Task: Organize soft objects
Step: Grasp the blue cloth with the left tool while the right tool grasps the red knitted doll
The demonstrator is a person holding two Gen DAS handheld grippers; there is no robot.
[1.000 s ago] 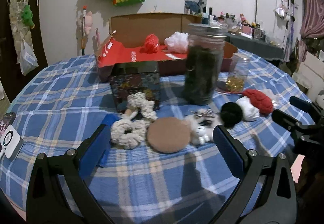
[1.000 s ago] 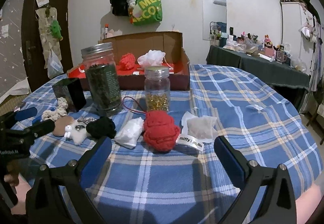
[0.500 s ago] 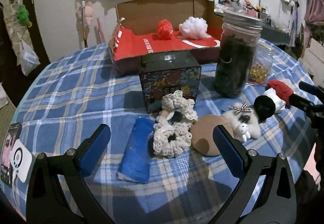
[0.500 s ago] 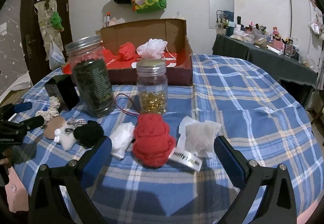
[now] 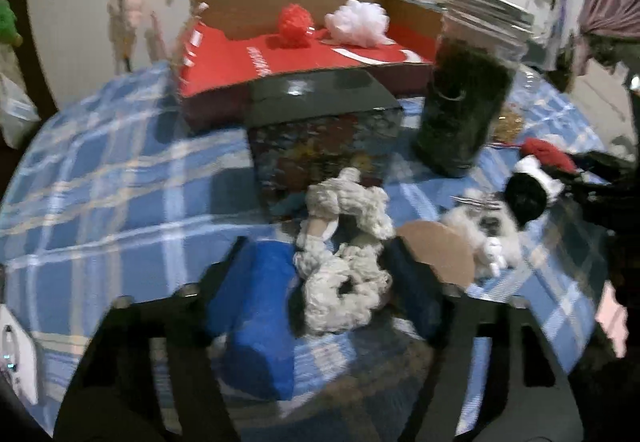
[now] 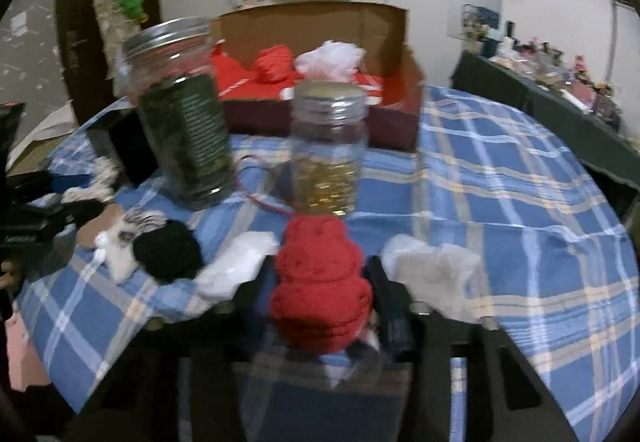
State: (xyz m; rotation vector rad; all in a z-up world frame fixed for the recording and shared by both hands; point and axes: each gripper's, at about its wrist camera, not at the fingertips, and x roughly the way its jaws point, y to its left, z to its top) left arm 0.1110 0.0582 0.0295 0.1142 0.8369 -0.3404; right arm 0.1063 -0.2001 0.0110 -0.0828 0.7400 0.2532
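In the left wrist view my left gripper (image 5: 320,254) is closing over a cream crocheted scrunchie (image 5: 340,282) and a folded blue cloth (image 5: 256,314); both lie between its fingers, whose pads touch their outer sides. In the right wrist view my right gripper (image 6: 319,266) is closing on a red knitted piece (image 6: 320,282), and its pads meet the piece's two sides. Both pieces rest on the blue checked tablecloth (image 6: 500,202). A black pompom (image 6: 168,250), a white cloth (image 6: 240,266) and a pale sachet (image 6: 436,274) lie beside the red piece.
An open cardboard box (image 5: 296,54) with a red lining holds a red pompom (image 5: 295,20) and a white one (image 5: 358,22). A dark tin (image 5: 324,146), a tall dark jar (image 5: 464,106), a small jar of gold beads (image 6: 328,158), a brown round pad (image 5: 440,250) and a fluffy white toy (image 5: 488,238) stand close by.
Both grippers moved forward and tilted down toward the table. Their jaws went from wide open to narrow, the left around the scrunchie and blue cloth, the right around the red knitted piece.
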